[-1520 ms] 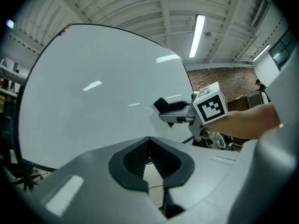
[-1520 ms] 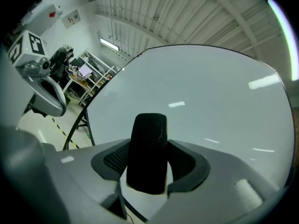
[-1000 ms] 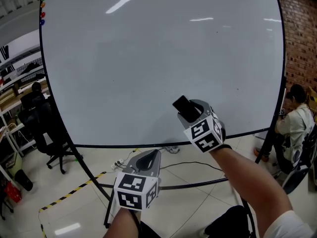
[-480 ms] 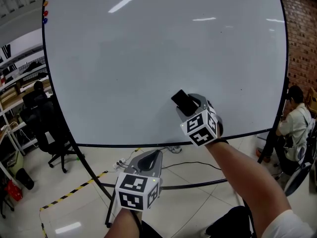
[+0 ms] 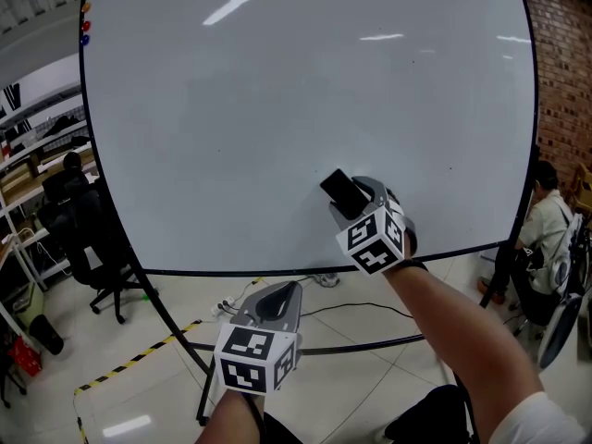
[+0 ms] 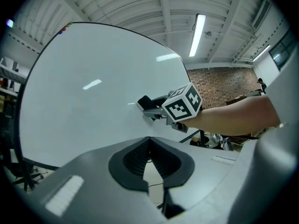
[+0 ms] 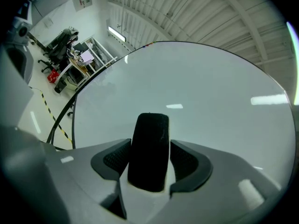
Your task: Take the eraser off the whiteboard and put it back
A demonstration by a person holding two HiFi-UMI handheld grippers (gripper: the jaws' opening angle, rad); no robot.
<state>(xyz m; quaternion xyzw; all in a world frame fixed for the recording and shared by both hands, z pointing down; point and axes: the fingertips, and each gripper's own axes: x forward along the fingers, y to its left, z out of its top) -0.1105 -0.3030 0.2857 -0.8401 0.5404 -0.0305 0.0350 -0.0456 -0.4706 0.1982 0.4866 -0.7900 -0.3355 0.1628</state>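
A black eraser (image 5: pixel 340 192) sits gripped in my right gripper (image 5: pixel 350 202), held level in front of the lower middle of the whiteboard (image 5: pixel 277 91). In the right gripper view the eraser (image 7: pixel 149 148) stands upright between both pads, its end towards the white surface (image 7: pixel 196 87); I cannot tell whether it touches the board. My left gripper (image 5: pixel 277 296) hangs lower, below the board's bottom edge, jaws together and holding nothing. From the left gripper view, its jaws (image 6: pixel 149 149) are closed, and the right gripper (image 6: pixel 154 110) with the eraser (image 6: pixel 144 101) is seen against the board.
Coloured magnets (image 5: pixel 84 17) cling to the board's top left corner. The stand's black legs (image 5: pixel 176 336) and cables (image 5: pixel 324 280) lie on the floor below. An office chair (image 5: pixel 88 248) stands at the left, and a seated person (image 5: pixel 546 220) at the right by the brick wall.
The right gripper with the eraser has edged slightly to the left along the board. The left gripper has stayed where it was.
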